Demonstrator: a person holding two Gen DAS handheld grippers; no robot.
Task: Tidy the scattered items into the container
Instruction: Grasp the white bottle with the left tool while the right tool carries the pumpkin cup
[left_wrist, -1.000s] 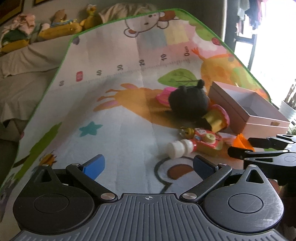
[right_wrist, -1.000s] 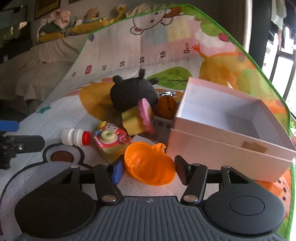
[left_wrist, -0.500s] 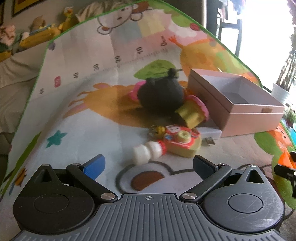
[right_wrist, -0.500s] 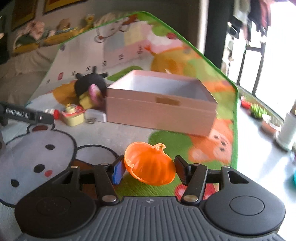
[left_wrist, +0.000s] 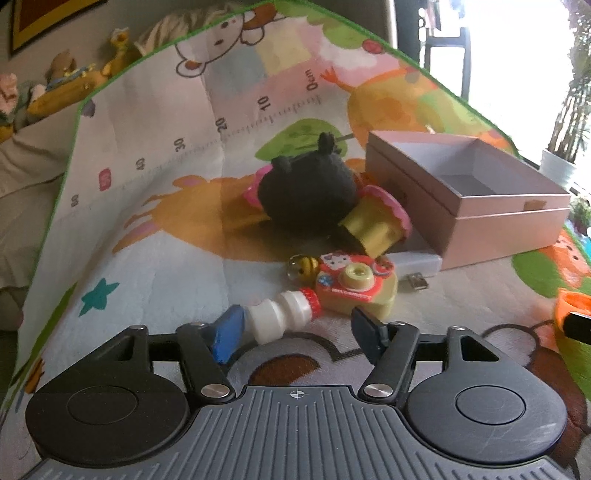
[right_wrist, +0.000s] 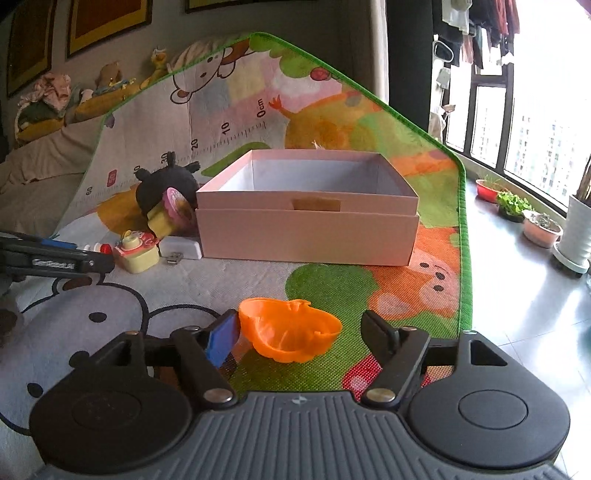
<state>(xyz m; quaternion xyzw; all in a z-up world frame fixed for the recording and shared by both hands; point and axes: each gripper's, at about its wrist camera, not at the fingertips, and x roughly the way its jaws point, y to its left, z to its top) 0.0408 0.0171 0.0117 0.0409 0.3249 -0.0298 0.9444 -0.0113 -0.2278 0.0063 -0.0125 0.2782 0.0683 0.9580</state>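
The right gripper (right_wrist: 299, 330) carries an orange pumpkin half (right_wrist: 290, 334), its left jaw touching the shell, the right jaw apart, over the play mat (right_wrist: 332, 284). The left gripper (left_wrist: 297, 330), jaws wide, flanks a white bottle (left_wrist: 282, 314). Beyond, toy camera (left_wrist: 354, 286), black plush (left_wrist: 306, 192) and cupcake toy (left_wrist: 376, 218) crowd the pink box (right_wrist: 306, 236) near the mat's right edge.
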